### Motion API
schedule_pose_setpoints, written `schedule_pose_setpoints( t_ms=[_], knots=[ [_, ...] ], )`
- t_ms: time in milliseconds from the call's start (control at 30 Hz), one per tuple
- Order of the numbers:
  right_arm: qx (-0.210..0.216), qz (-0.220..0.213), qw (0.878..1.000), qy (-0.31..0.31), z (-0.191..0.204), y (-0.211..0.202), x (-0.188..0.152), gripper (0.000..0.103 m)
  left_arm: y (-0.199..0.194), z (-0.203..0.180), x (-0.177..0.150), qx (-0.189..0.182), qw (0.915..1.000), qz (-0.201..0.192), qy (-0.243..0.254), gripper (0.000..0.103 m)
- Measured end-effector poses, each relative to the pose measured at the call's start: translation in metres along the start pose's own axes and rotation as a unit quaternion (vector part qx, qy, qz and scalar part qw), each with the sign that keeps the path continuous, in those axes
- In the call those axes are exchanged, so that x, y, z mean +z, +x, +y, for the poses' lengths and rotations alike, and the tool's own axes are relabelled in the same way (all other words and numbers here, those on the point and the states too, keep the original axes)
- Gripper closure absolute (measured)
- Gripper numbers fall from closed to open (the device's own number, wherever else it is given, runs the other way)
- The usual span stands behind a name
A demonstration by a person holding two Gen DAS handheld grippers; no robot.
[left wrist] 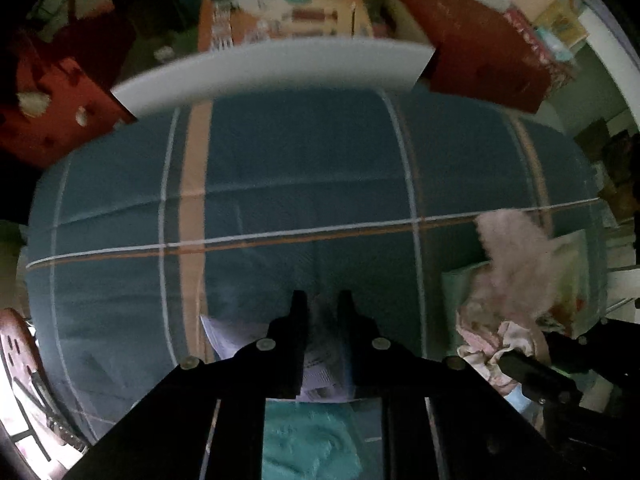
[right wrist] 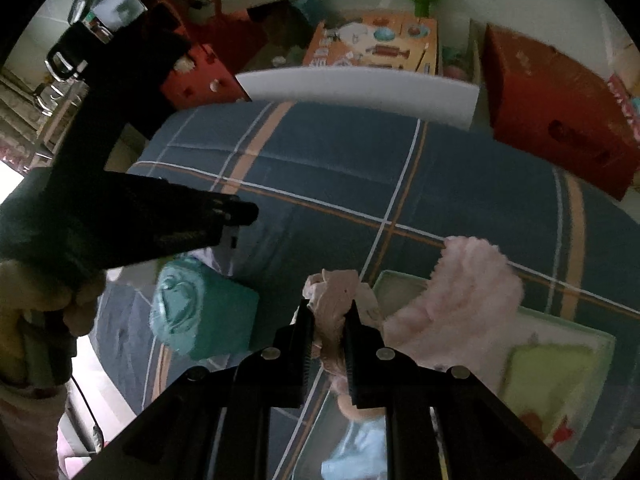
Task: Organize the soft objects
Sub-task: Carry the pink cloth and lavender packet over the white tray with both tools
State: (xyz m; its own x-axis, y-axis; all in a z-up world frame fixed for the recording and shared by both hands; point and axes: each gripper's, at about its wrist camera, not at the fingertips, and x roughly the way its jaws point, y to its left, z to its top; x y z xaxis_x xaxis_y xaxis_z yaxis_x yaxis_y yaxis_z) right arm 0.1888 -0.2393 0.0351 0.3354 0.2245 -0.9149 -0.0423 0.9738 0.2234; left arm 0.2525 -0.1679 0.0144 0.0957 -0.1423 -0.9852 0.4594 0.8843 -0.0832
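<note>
Plaid bedding [left wrist: 300,184] fills both views, with red boxes [right wrist: 560,120] and a white board [left wrist: 280,68] beyond its far edge. On it lies a teal roll [right wrist: 200,312], the landmark here.

Just right of the roll, the right gripper [right wrist: 330,312] has its jaws closed down on a wad of pink cloth [right wrist: 334,292], which bulges above the fingertips. Further right of the roll, a fluffy pink piece [right wrist: 468,296] lies over a pale green cushion [right wrist: 560,380].

The left gripper [left wrist: 322,304], over the roll [left wrist: 308,444] in its own view, is nearly closed on a thin white printed fabric [left wrist: 320,364] that runs between the jaws.

All of this looks light, limp and unbreakable. The cloth will probably droop and trail, so a bunched fold gives a surer hold than a loose edge. The roll seems likely to unwind unless taken across its middle.
</note>
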Motion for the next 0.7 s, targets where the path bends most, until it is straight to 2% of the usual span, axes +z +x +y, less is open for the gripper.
schedule_pose_setpoints(
  t_ms=[167, 300, 700],
  knots=[
    [-0.014, -0.02, 1.0, 0.003, 0.005, -0.042, -0.015, 0.088, -0.058, 0.01, -0.004, -0.005, 0.9995, -0.025, 0.017, 0.088],
    [-0.028, -0.034, 0.999, 0.005, 0.005, -0.073, -0.031, 0.088, -0.091, -0.001, -0.012, -0.013, 0.9985, -0.045, 0.03, 0.088],
    [-0.059, -0.068, 0.996, 0.003, -0.008, -0.138, -0.094, 0.088, -0.122, -0.062, -0.064, -0.035, 0.9922, -0.076, 0.091, 0.088]
  ],
)
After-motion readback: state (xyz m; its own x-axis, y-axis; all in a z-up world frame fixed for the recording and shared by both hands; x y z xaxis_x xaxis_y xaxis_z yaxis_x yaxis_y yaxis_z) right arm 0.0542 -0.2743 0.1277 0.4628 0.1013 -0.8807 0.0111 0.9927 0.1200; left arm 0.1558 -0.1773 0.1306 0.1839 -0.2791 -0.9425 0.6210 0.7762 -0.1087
